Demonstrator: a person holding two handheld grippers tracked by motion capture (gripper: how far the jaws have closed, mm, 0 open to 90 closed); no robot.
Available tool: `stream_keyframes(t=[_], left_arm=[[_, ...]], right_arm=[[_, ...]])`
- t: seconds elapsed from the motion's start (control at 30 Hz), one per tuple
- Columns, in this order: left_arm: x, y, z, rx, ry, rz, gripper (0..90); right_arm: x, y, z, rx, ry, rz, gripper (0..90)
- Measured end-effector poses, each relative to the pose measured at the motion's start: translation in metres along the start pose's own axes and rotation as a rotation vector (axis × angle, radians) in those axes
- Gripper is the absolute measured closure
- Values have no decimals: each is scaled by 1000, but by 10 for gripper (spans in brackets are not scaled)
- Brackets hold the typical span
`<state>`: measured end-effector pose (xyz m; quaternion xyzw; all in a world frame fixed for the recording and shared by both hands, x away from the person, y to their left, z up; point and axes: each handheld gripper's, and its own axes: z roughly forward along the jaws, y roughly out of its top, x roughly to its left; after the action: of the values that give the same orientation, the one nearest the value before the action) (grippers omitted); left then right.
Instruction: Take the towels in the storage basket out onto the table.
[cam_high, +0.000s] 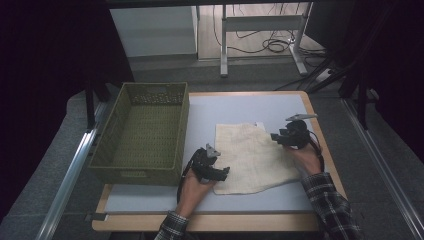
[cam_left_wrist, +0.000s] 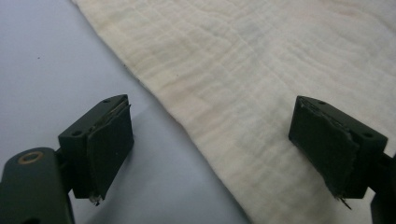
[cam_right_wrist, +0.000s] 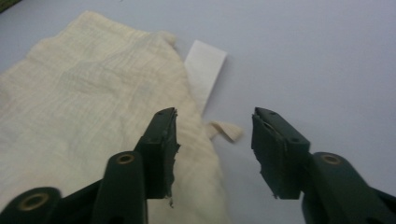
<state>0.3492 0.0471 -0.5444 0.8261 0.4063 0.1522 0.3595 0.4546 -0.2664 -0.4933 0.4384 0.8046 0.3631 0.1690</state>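
While both tools rest low over the bench, neither grips anything. The left tool (cam_high: 221, 173) has its jaws spread wide, straddling the near left edge of a cream cloth (cam_high: 255, 157), one jaw over bare bench, the other over fabric. The right tool (cam_high: 275, 136) is about half open at the cloth's far right edge, near a small fabric loop (cam_right_wrist: 227, 130) and a white label (cam_right_wrist: 204, 74). The cloth lies flat on the pale grey bench (cam_high: 240, 107), just right of an olive woven basket (cam_high: 143, 132).
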Motion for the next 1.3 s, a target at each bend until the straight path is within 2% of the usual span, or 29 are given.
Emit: stream_keyframes(t=[0.1, 0.13, 0.17, 0.2, 0.23, 0.27, 0.33, 0.37, 0.47, 0.5, 0.53, 0.57, 0.63, 0.7, 0.77, 0.87, 1.0, 1.07, 1.17, 1.3], left_arm=[[0, 0, 0, 0, 0, 0, 135], [0, 0, 0, 0, 0, 0, 135], [0, 0, 0, 0, 0, 0, 136], [0, 0, 0, 0, 0, 0, 136], [0, 0, 0, 0, 0, 0, 135], [0, 0, 0, 0, 0, 0, 135], [0, 0, 0, 0, 1, 0, 136], [0, 0, 0, 0, 1, 0, 135], [0, 0, 0, -2, 2, 1, 136], [0, 0, 0, -2, 2, 1, 136], [0, 0, 0, 0, 2, 4, 136], [0, 0, 0, -3, 2, 1, 136], [0, 0, 0, -3, 2, 0, 136], [0, 0, 0, -1, 2, 0, 136], [0, 0, 0, -2, 2, -2, 136], [0, 0, 0, -2, 2, -2, 136], [0, 0, 0, -4, 2, -3, 136], [0, 0, 0, -3, 2, 0, 136], [0, 0, 0, -2, 3, 1, 136], [0, 0, 0, -1, 2, 4, 136]], right_arm=[[7, 1, 20, 40, 31, -24, 465], [9, 1, 25, 60, 32, -35, 530], [13, 0, 29, 90, 18, -54, 648], [18, 0, 30, 98, -23, -95, 756], [21, 1, 29, 92, -33, -106, 827], [24, 3, 24, 78, -44, -118, 860], [31, 9, 13, 41, -65, -140, 865], [36, 13, 5, 24, -60, -154, 865], [58, 21, -15, -17, -6, -195, 863], [69, 20, -19, -21, 35, -205, 860], [79, 18, -20, -18, 66, -215, 857], [86, 15, -20, -13, 78, -233, 855], [106, 1, -13, 33, 106, -275, 842], [118, -11, -5, 69, 124, -299, 821], [124, -21, 1, 94, 145, -297, 795], [128, -30, 7, 128, 162, -301, 705], [125, -23, -5, 99, 173, -273, 658], [122, -14, -16, 70, 147, -277, 644], [111, 2, -29, 37, 77, -277, 606], [89, 13, -26, 40, 24, -235, 562]])
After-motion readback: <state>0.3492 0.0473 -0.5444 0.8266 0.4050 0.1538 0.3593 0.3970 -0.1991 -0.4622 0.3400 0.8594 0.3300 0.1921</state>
